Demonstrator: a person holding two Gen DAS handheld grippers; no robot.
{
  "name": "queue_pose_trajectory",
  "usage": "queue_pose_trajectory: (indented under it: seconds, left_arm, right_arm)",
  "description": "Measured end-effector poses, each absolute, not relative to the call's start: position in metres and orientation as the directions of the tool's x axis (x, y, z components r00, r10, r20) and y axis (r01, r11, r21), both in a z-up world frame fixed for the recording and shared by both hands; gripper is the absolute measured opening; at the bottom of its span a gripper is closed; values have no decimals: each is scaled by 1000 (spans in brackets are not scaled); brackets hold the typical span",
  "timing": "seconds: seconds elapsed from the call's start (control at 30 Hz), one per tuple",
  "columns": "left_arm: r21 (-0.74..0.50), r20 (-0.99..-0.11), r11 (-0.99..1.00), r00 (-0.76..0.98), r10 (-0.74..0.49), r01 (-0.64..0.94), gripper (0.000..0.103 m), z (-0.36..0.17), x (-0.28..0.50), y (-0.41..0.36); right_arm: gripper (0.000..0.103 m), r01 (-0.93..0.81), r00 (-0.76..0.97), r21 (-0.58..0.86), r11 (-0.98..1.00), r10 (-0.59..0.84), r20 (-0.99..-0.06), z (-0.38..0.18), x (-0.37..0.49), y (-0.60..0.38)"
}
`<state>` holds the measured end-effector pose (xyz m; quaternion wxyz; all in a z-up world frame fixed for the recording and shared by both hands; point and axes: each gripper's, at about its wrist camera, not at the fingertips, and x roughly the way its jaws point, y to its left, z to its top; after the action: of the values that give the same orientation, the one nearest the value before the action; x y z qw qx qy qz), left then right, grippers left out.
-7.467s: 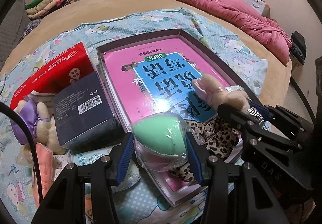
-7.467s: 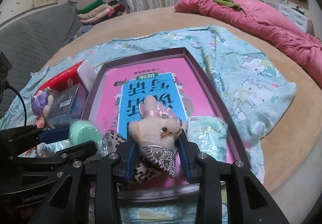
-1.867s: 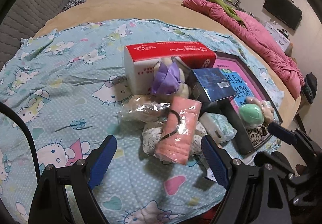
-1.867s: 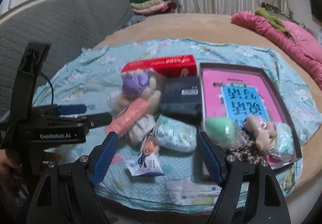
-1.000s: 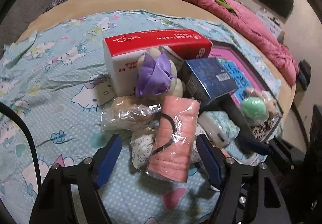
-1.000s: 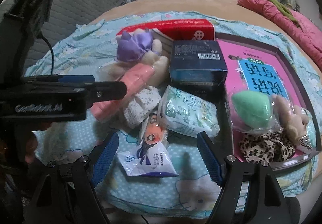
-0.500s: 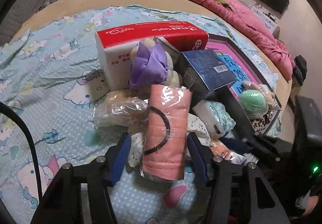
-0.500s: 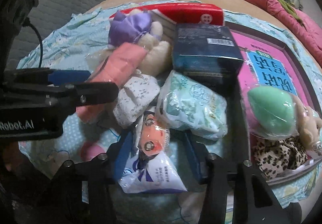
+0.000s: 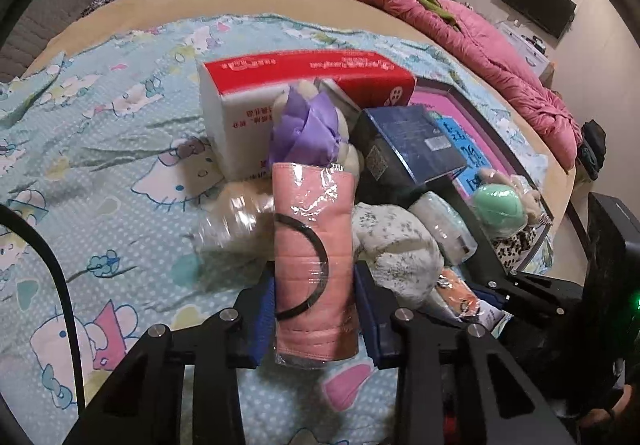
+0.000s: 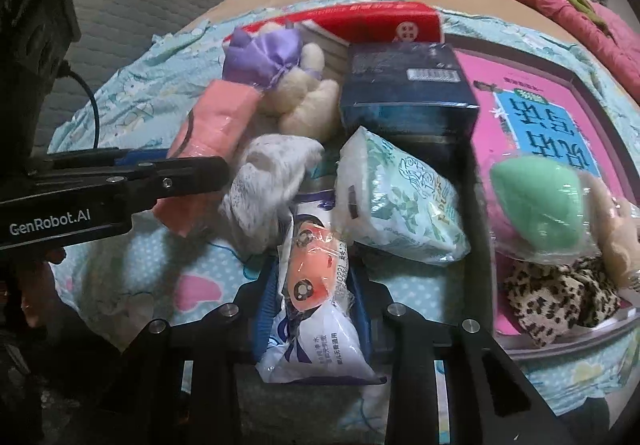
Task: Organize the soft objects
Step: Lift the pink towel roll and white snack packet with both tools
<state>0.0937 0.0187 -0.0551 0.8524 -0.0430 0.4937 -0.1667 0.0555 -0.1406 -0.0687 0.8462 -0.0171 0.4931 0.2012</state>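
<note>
The left gripper [image 9: 314, 309] had just closed on the pink wrapped roll [image 9: 314, 245], its long axis running away along the fingers. The right gripper [image 10: 312, 297] had closed likewise on a small white packet [image 10: 316, 305]. The tray [image 10: 576, 79] lay to the right, beyond the tissue pack [image 10: 400, 201], its far half free.

Dim indoor light washed over my two fisheye views, colours muddy and grainy. Glare flashed off the plastic-wrapped pink roll [image 9: 314, 257]. The edges curved hard into black vignette, and the green sponge [image 10: 538, 201] smeared with motion blur.
</note>
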Motion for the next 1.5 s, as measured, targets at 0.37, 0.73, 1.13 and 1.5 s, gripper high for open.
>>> queue_pose_trajectory:
  seconds: [0.37, 0.73, 1.13, 1.5]
  left_arm:
    - [-181, -812, 951, 508, -288, 251, 37, -34, 76, 13]
    - [-176, -807, 951, 515, -288, 255, 37, -26, 65, 6]
    - [-185, -796, 956, 537, -281, 226, 37, -14, 63, 10]
    - [-173, -787, 957, 552, -276, 231, 37, -1, 56, -1]
  right_arm:
    - [34, -399, 482, 191, 897, 382, -789, -39, 35, -153]
    - [34, -392, 513, 203, 897, 396, -762, -28, 32, -151]
    - [34, -357, 553, 217, 909, 392, -735, -20, 33, -165]
    - [34, -343, 595, 227, 911, 398, -698, -7, 30, -178]
